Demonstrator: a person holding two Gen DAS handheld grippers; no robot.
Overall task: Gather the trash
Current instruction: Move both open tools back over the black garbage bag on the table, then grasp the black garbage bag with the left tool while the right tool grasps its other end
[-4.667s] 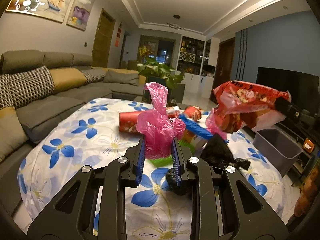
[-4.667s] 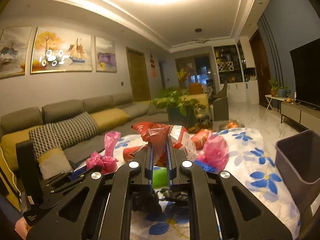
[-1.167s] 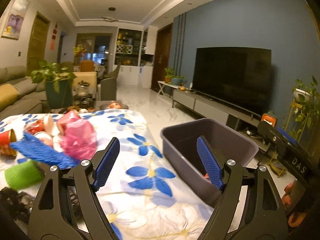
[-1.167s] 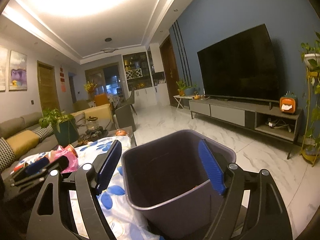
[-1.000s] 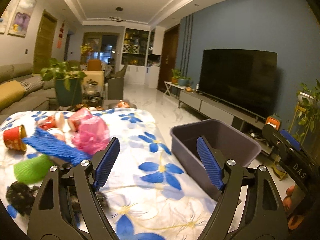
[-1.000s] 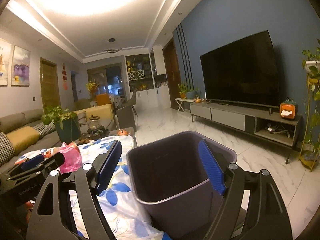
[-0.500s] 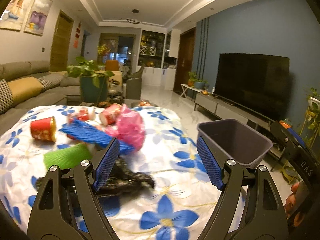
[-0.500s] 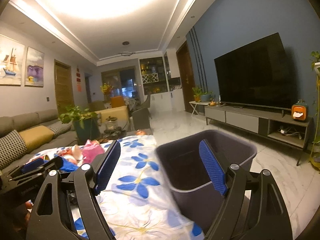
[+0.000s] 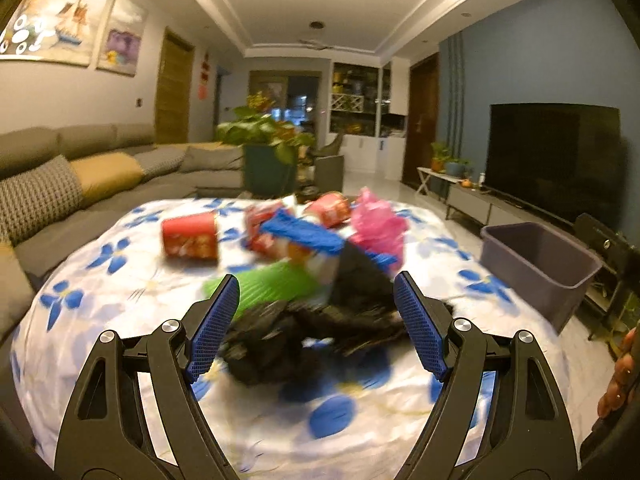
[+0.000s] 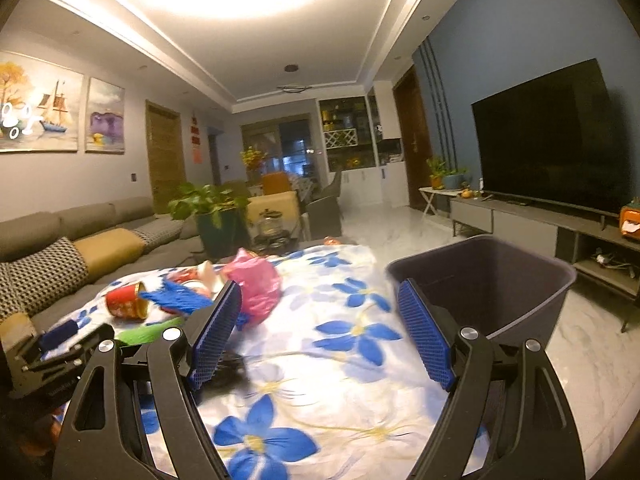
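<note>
Trash lies in a heap on the flowered tablecloth (image 9: 120,304). My left gripper (image 9: 316,328) is open, its blue pads either side of a crumpled black bag (image 9: 304,332) just ahead. Behind that lie a green roll (image 9: 272,284), blue netting (image 9: 308,236), a pink bag (image 9: 380,224) and a red cup (image 9: 190,236). The grey bin (image 9: 536,264) stands off the table's right edge. My right gripper (image 10: 320,332) is open and holds nothing, over the tablecloth (image 10: 340,344), with the bin (image 10: 492,284) to its right and the pink bag (image 10: 254,284) to its left.
A grey sofa (image 9: 80,184) with cushions runs along the left. A potted plant (image 9: 268,152) stands behind the table. A TV (image 10: 548,136) and low cabinet line the right wall. The left gripper's body (image 10: 56,352) shows at the right wrist view's lower left.
Both grippers let go of their bags over the bin and are open. Both have swung left, back from the bin to the table; the left one now faces the black bag.
</note>
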